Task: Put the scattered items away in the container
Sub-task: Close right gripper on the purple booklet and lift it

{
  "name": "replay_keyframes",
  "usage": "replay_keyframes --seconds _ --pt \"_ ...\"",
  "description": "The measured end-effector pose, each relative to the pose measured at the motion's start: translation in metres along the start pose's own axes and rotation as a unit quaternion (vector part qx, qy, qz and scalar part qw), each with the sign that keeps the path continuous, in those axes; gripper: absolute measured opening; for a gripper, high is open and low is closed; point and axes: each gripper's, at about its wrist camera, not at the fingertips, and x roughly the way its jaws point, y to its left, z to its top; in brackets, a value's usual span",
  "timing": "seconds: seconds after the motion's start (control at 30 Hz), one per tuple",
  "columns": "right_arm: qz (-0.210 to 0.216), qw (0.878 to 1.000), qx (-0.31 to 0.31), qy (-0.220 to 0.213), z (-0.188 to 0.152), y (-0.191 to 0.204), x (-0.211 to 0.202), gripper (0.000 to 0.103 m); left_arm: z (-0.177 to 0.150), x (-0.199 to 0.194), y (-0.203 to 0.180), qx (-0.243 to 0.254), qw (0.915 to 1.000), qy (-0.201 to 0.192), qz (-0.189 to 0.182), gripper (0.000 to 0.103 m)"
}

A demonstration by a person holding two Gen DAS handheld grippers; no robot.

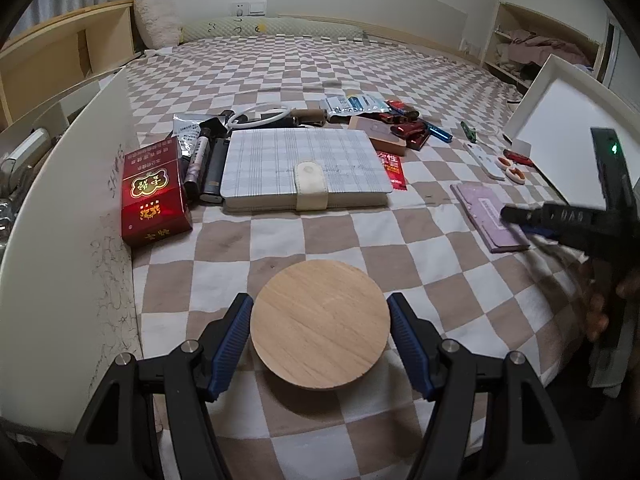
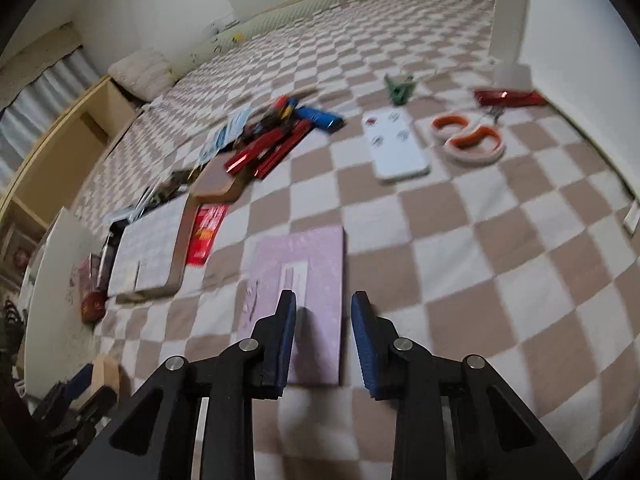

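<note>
Dim indoor light; right view blurred, perhaps motion.

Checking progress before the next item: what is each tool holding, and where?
Left tool clamps the wooden disc by opposite rims; right tool holds nothing, poised over the purple booklet.

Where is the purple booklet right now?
The purple booklet lies flat on the checkered bedspread directly ahead of the right gripper, right of the red packet.

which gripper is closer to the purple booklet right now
Right. The right gripper hovers over the purple booklet's near edge; the left gripper clamps the wooden disc, well aside.
</note>
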Motion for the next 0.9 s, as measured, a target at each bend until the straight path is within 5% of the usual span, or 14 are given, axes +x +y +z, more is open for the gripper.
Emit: replay_keyframes --seconds 0.07,0.1,0.13,0.2,0.53,0.57,0.63,0.8,0.9 --pt "-0.017 1.0 -0.018 -0.004 -0.002 0.007 0.0 0.034 0.0 -0.002 0.0 0.001 1.0 -0.002 -0.001 0.068" --pt "-0.024 0.999 -0.02 -0.011 -0.003 0.01 -0.002 0.045 0.0 -0.003 -0.001 0.002 1.0 -0.004 -0.002 0.068" --pt "-0.029 0.999 -0.018 -0.016 -0.003 0.011 -0.003 0.078 -0.001 -0.004 -0.001 0.002 1.0 -0.005 -0.002 0.068" --pt "-0.04 0.998 -0.027 -0.031 -0.005 0.019 -0.008 0.103 -0.001 -0.005 -0.002 0.001 1.0 -0.006 -0.003 0.068" --pt "-0.124 0.978 -0.165 -0.003 -0.017 0.059 0.029 0.099 -0.006 0.006 -0.004 0.004 0.9999 0.003 0.009 0.068" --pt "-0.118 0.979 -0.166 -0.006 -0.018 0.058 0.027 0.095 -0.007 0.007 -0.004 0.005 0.9999 0.005 0.01 0.068" --pt "-0.108 0.982 -0.157 -0.006 -0.015 0.055 0.024 0.071 -0.009 0.009 -0.004 0.007 0.9999 0.003 0.011 0.068" --pt "-0.062 0.992 -0.108 -0.004 -0.012 0.038 0.012 0.07 -0.01 0.009 -0.005 0.009 0.9999 0.0 0.011 0.068" --pt "0.003 0.998 -0.056 0.002 -0.008 0.027 -0.002 0.07 -0.008 0.005 -0.005 0.005 1.0 0.001 0.004 0.068"
